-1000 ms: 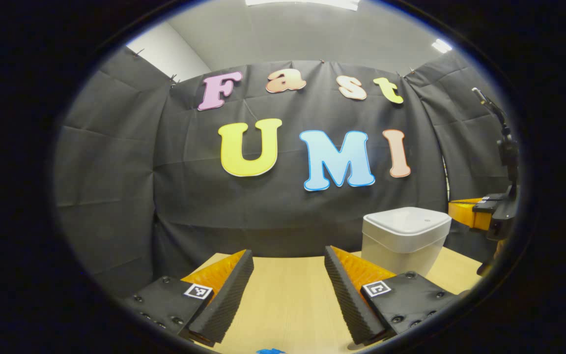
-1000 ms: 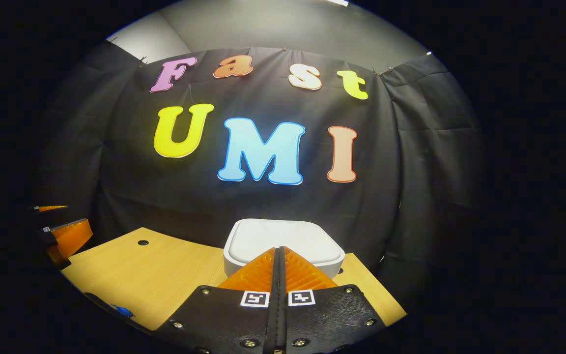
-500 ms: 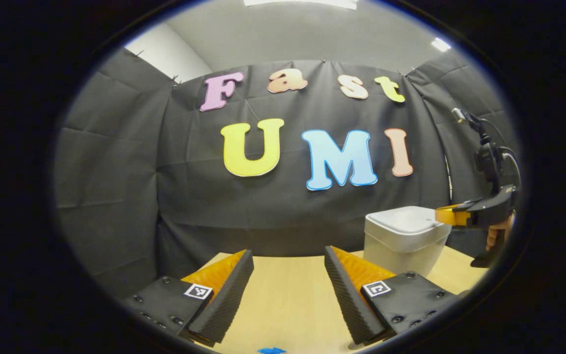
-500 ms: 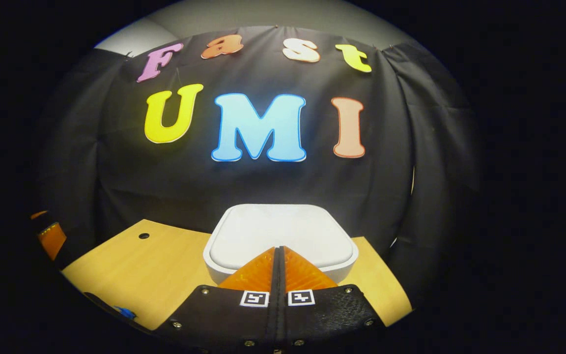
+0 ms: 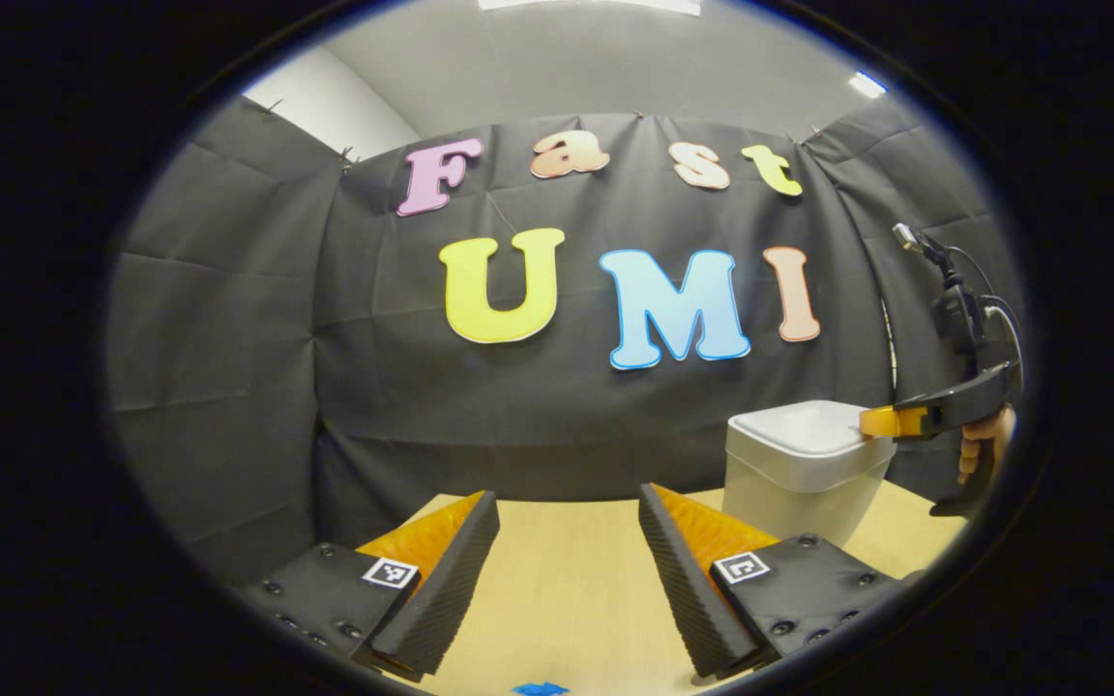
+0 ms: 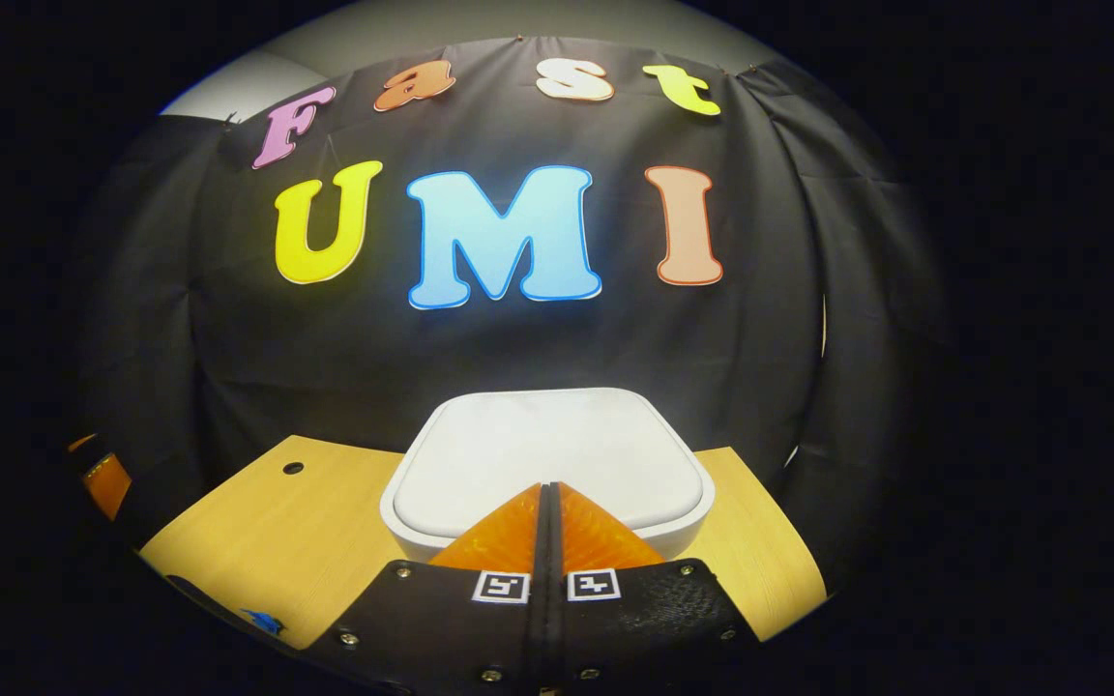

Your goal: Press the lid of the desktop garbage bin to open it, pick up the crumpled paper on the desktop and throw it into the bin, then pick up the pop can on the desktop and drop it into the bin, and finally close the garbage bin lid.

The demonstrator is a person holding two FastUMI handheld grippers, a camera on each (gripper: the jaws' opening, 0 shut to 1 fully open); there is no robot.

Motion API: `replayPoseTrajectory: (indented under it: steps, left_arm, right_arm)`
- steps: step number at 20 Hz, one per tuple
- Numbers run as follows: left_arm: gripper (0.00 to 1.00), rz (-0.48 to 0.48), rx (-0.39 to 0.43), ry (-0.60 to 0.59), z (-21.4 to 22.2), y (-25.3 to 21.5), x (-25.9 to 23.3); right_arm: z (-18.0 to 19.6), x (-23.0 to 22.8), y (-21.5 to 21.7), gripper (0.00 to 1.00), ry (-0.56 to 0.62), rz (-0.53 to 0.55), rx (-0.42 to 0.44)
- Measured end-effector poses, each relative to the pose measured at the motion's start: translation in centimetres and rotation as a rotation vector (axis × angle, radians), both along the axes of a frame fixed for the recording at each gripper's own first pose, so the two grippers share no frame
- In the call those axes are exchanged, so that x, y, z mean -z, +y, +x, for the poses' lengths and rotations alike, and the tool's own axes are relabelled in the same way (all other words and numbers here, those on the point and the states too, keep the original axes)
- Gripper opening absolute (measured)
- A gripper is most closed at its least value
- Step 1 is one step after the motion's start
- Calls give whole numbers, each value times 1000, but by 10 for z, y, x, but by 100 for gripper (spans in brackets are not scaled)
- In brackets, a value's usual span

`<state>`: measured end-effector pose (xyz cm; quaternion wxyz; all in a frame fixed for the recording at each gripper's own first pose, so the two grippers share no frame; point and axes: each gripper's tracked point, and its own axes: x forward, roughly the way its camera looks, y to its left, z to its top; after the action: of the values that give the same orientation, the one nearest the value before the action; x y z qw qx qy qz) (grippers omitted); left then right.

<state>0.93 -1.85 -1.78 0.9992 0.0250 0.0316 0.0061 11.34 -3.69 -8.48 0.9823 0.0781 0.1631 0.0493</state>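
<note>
**Right gripper closing in on bin lid — press step pending**

Over the last second the right gripper (image 6: pixel 547 488) has advanced toward the garbage bin (image 5: pixel 799 478); the lid (image 6: pixel 547 449) now looms larger in the right gripper view. Its fingers are pressed together, nothing between them, tip over the lid's near edge. In the left gripper view that tip sits at the lid's right rim; contact probable, not confirmed. Lid is still down, so opening is not yet done. Left gripper (image 5: pixel 567 551) is spread, idle above the desktop (image 5: pixel 567 590), with the bin ahead to its right.
</note>
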Motion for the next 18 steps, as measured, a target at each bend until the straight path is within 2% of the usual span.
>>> replayPoseTrajectory:
  steps: [3,4,7,8,9,10,12,13,14,15,16,17,18]
  left_arm:
    - [100,-8,8,14,5,-4,4]
    - [95,-10,11,17,6,-6,5]
    - [95,-15,23,18,9,-11,6]
    - [95,-14,24,15,9,-11,5]
    - [100,-12,25,12,8,-12,3]
    - [95,-9,23,9,8,-11,2]
    - [95,-1,14,3,5,-7,1]
    - [100,0,8,1,4,-4,0]
    - [95,0,-1,0,2,-1,-2]
    - [95,-1,-8,0,2,1,-1]
    - [100,-1,-18,0,0,4,-1]
    - [100,-1,-25,-2,-2,7,-3]
    - [95,-3,-33,-4,-3,9,-5]
  right_arm:
    - [1,4,0,0,-1,2,-6]
    - [1,4,0,0,0,1,-6]
    - [1,4,-1,0,-9,18,0]
    - [2,2,-2,0,-12,34,2]
    - [3,2,-1,0,-19,45,-1]
    - [5,-1,0,0,-31,56,-11]
    - [9,-7,-1,0,-46,93,-11]
    - [11,-5,-2,0,-42,104,-10]
    - [14,-5,-3,0,-45,108,-4]
    - [15,-9,-3,0,-57,109,2]
    - [17,-17,-3,0,-81,107,7]
    - [19,-27,-4,0,-110,95,12]
    - [20,-35,-4,0,-136,79,19]
